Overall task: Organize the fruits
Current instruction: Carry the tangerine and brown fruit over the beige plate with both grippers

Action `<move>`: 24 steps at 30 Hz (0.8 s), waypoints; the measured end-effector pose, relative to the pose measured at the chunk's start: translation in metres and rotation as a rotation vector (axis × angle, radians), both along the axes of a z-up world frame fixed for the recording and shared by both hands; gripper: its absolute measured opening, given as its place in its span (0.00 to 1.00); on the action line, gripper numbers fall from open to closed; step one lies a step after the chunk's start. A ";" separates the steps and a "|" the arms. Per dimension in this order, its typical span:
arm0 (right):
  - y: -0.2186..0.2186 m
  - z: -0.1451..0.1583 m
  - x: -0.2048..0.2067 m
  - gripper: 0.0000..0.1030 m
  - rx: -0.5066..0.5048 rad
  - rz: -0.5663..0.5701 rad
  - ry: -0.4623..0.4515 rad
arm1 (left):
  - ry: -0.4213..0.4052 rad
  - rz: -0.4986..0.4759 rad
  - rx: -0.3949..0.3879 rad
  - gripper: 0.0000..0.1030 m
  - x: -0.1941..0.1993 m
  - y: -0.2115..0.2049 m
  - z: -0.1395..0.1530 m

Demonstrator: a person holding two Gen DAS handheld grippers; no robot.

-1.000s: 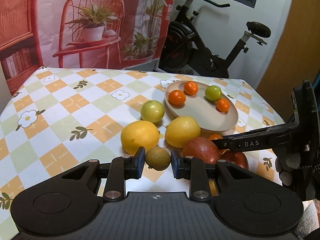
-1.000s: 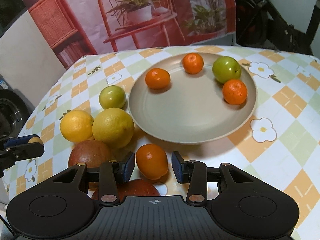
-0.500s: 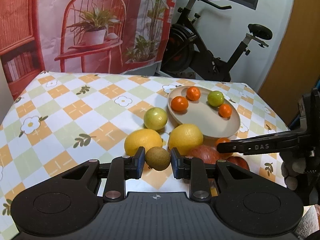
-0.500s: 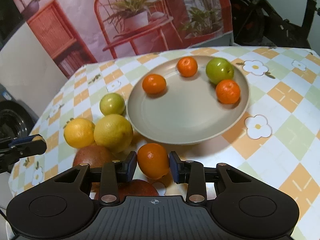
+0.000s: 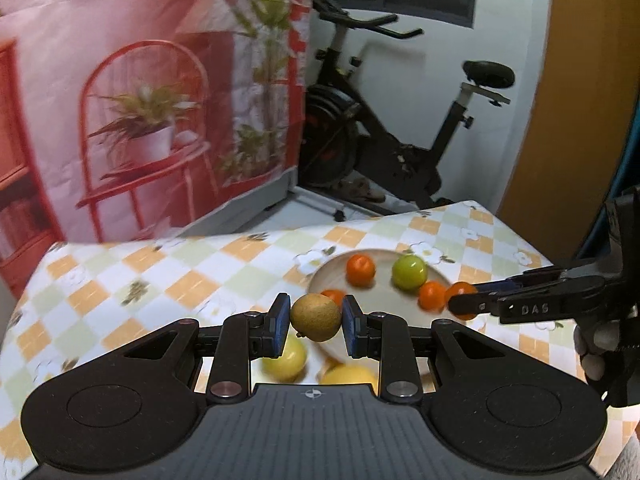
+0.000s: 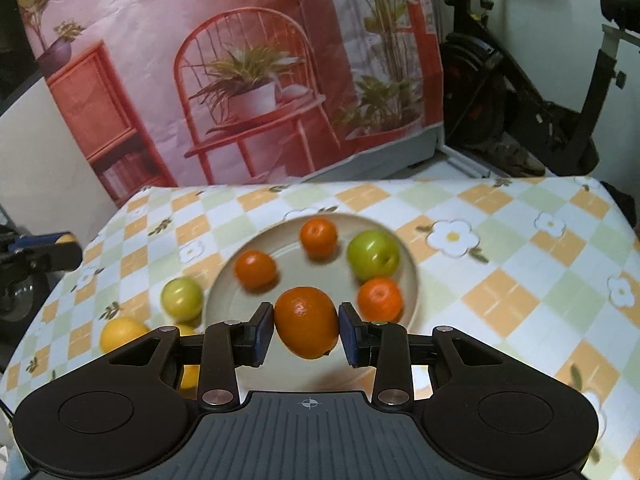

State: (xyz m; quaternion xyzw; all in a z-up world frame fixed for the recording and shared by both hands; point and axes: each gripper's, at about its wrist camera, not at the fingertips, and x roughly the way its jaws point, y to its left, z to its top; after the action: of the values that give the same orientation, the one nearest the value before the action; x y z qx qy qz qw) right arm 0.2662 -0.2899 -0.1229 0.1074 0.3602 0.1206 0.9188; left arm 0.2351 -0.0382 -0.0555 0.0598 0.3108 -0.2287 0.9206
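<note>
My left gripper (image 5: 316,318) is shut on a small brown-green fruit (image 5: 316,317), lifted above the table near the beige plate (image 5: 332,274). My right gripper (image 6: 306,328) is shut on an orange (image 6: 306,322), raised over the near rim of the plate (image 6: 224,280). On that plate lie three small oranges (image 6: 255,269) and a green apple (image 6: 373,255). In the left wrist view the right gripper (image 5: 464,304) comes in from the right with the orange (image 5: 460,290) at its tip. The left gripper's fingertip (image 6: 60,244) shows at the left edge of the right wrist view.
A green apple (image 6: 181,298) and yellow citrus fruits (image 6: 120,334) lie on the checkered tablecloth (image 6: 500,272) left of the plate. An exercise bike (image 5: 400,140) and a printed red backdrop (image 5: 140,100) stand behind the table. A person's hand (image 5: 600,344) grips the right gripper.
Both grippers have risen off the table with their fruit and swung toward the plate. The right jaws closed tighter on the orange. The fruits left on the cloth now sit lower in view.
</note>
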 end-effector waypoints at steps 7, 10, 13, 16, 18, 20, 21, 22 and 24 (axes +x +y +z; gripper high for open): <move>-0.005 -0.020 0.020 0.31 -0.035 0.014 0.047 | 0.115 -0.078 0.095 0.28 0.042 -0.048 -0.040; -0.005 -0.032 0.024 0.31 -0.037 0.023 0.079 | 0.155 -0.106 0.131 0.28 0.052 -0.056 -0.058; -0.002 -0.042 0.028 0.31 -0.066 0.033 0.108 | 0.199 -0.114 0.145 0.28 0.064 -0.059 -0.072; -0.003 -0.048 0.032 0.31 -0.073 0.040 0.111 | 0.227 -0.113 0.165 0.28 0.078 -0.062 -0.084; -0.002 -0.049 0.036 0.31 -0.098 0.046 0.106 | 0.240 -0.112 0.178 0.28 0.084 -0.064 -0.090; -0.001 -0.050 0.039 0.31 -0.121 0.058 0.101 | 0.246 -0.111 0.185 0.28 0.092 -0.068 -0.094; -0.001 -0.050 0.041 0.31 -0.132 0.061 0.097 | 0.246 -0.109 0.185 0.28 0.095 -0.069 -0.094; -0.001 -0.050 0.042 0.31 -0.137 0.067 0.092 | 0.245 -0.106 0.184 0.28 0.098 -0.069 -0.096; -0.001 -0.051 0.045 0.31 -0.139 0.071 0.088 | 0.240 -0.099 0.186 0.28 0.103 -0.072 -0.096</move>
State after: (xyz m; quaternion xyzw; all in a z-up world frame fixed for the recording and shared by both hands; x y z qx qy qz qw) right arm 0.3114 -0.2909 -0.1737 0.0357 0.4112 0.1229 0.9025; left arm 0.3382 -0.1099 -0.1511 0.1322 0.4350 -0.2493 0.8551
